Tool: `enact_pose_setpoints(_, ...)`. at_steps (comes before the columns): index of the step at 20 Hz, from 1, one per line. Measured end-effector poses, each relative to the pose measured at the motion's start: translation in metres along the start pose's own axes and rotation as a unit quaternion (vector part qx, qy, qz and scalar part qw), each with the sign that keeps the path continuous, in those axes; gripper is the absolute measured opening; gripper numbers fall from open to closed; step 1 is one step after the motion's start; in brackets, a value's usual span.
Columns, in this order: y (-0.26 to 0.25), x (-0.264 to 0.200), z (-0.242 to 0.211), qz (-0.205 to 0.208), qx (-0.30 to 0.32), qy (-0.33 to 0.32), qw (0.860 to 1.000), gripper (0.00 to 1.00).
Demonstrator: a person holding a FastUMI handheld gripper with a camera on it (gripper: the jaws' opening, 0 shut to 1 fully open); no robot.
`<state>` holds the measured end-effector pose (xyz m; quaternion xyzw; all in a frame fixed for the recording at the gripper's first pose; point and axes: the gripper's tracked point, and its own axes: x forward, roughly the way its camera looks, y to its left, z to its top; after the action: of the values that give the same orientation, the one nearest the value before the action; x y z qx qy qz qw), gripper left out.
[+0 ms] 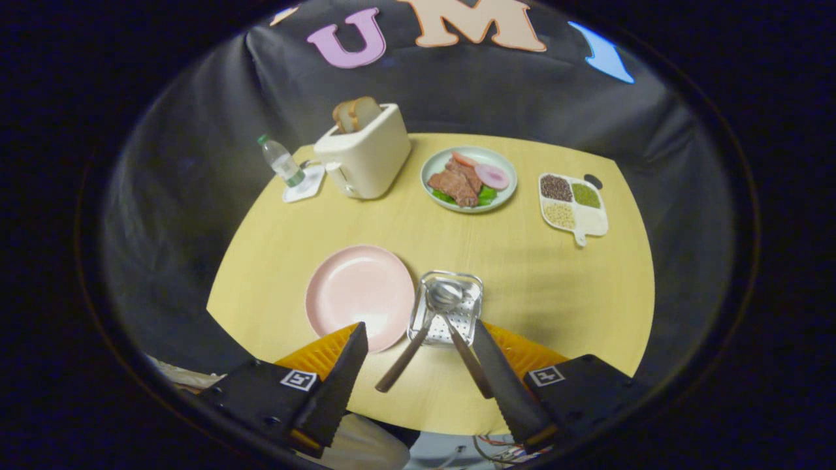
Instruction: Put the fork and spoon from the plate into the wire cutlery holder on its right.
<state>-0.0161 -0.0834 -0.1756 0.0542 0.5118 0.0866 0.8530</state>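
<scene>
A hand-held gripper (418,339) hangs above the near edge of a round, pale wood worktop (535,287), its two fingers spread wide apart and gripping nothing. Just ahead of the left finger sits a pink plate (356,294), and it is bare. Directly to the plate's right, between the fingers and a little beyond their tips, stands the wire cutlery holder (450,307), a small shiny basket with a perforated base. Two utensils already lie in it, heads resting in the basket and dark handles sticking out toward the gripper, crossing like an upside-down V. The spoon (443,295) shows its rounded metal bowl clearly; the other utensil (401,359) is presumably the fork, though its head is hidden under the spoon's bowl. By this layout the task looks finished or nearly so. If either piece needed shifting, it would likely feel light and rigid, with a slick metal head that could slide against the wires, so the long dark handle is the better place to pinch, near its middle. The basket itself seems light enough to skid or tip if a handle is levered. Farther back are a cream toaster (366,156) holding bread, a small water bottle (282,162), a plate of meat and salad (469,179), and a divided tray of grains (573,203).
</scene>
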Motion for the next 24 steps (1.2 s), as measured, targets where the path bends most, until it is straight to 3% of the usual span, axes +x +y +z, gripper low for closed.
enact_pose_setpoints(2, 0.008, -0.005, 0.012, -0.006, -0.001, -0.056, 0.998, 1.00)
enact_pose_setpoints(7, 0.036, -0.028, 0.035, -0.027, -0.029, -0.196, 0.980, 1.00)
enact_pose_setpoints(12, 0.068, -0.057, 0.031, -0.062, -0.030, -0.321, 0.944, 1.00)
enact_pose_setpoints(16, 0.096, -0.064, 0.023, -0.079, -0.043, -0.378, 0.921, 1.00)
enact_pose_setpoints(24, 0.137, -0.086, 0.019, -0.067, -0.024, -0.454, 0.888, 1.00)
